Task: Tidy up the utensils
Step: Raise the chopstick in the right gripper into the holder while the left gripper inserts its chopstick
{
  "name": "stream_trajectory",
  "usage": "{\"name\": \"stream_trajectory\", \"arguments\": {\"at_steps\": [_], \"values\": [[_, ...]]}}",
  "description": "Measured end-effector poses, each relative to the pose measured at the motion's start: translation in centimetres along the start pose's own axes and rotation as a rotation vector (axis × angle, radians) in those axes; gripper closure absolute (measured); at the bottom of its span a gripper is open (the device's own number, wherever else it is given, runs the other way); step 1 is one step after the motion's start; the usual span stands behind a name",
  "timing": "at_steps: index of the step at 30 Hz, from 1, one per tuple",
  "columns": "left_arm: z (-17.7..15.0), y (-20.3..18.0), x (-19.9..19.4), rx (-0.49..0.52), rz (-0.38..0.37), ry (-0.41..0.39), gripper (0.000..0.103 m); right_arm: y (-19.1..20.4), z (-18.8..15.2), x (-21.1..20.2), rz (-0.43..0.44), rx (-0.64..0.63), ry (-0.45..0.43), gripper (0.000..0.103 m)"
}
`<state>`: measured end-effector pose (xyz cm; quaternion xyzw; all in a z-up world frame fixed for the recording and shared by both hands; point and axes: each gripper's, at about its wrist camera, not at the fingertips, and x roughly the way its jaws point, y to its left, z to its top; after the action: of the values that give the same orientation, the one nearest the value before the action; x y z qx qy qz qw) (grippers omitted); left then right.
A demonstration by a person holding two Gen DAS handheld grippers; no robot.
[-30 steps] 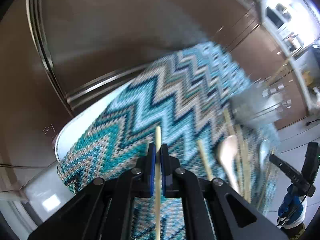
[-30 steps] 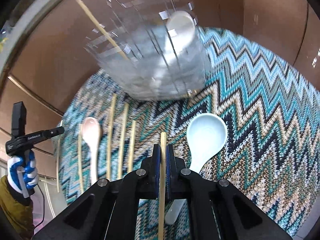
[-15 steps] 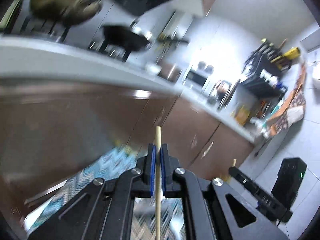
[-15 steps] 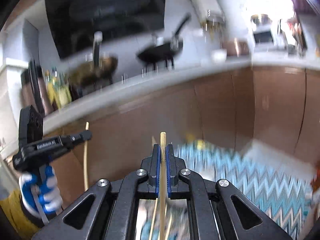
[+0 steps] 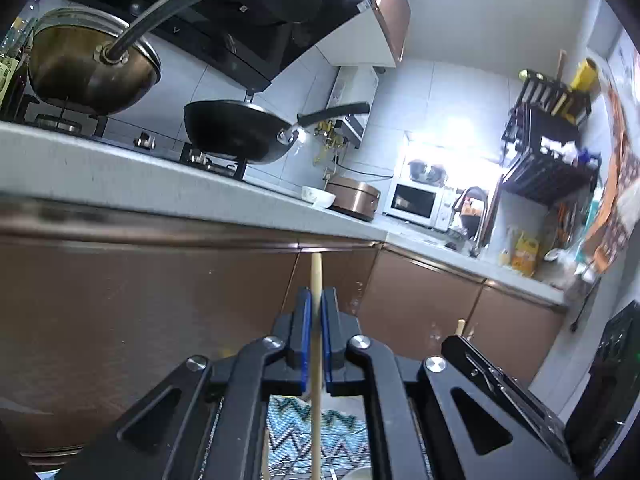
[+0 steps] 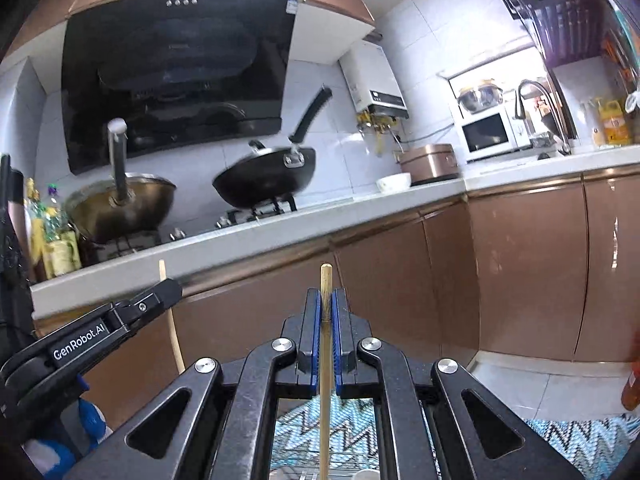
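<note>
We hold a chopstick [image 5: 315,280] in the left gripper [image 5: 315,300], another chopstick [image 6: 325,284] in the right gripper [image 6: 326,300], both raised; next, we lower them into the holder.

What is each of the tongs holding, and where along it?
Left tongs: one chopstick, pinched just below its tip. Right tongs: another chopstick, also near its tip.

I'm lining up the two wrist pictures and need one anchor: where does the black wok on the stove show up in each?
Left wrist view: the black wok sits upper left of centre, handle pointing right.
Right wrist view: the black wok sits left of centre at mid-height, handle rising up and right.
Shared landmark: the white microwave, on the counter to the wok's right in both.
</note>
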<state>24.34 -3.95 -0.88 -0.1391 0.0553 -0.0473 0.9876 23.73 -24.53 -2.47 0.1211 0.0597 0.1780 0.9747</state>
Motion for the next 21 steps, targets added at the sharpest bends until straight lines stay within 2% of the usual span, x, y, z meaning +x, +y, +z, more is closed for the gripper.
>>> {"name": "stream_trajectory", "arguments": {"at_steps": [5, 9, 10, 11, 14, 17, 21], "values": [[-3.8, -0.1, 0.8, 0.039, 0.033, -0.019, 0.098, -1.0, -3.4, 0.5, -0.029, -0.024, 0.030, 0.097], [-5.7, -0.4, 0.7, 0.071, 0.035, -0.003, 0.097, -1.4, -5.1, -0.3, -0.044, -0.036, 0.058, 0.097], [-5.9, -0.5, 0.5, 0.080, 0.035, 0.003, 0.094, -1.3, -5.3, -0.4, -0.047, -0.038, 0.063, 0.097], [-6.0, -0.5, 0.3, 0.079, 0.033, 0.005, 0.085, -1.4, -5.5, -0.6, -0.047, -0.038, 0.069, 0.096], [-5.8, -0.5, -0.8, 0.071, 0.024, 0.010, 0.069, -1.4, -5.3, -1.3, -0.049, -0.029, 0.078, 0.084], [-5.3, -0.7, -2.2, 0.088, 0.019, 0.018, 0.064, -1.2, -5.0, -2.2, -0.048, -0.035, 0.086, 0.076], [-3.3, 0.1, -5.4, 0.079, 0.040, 0.040, 0.059, -0.5, -3.8, -4.4, -0.053, -0.063, 0.087, 0.076]]}}
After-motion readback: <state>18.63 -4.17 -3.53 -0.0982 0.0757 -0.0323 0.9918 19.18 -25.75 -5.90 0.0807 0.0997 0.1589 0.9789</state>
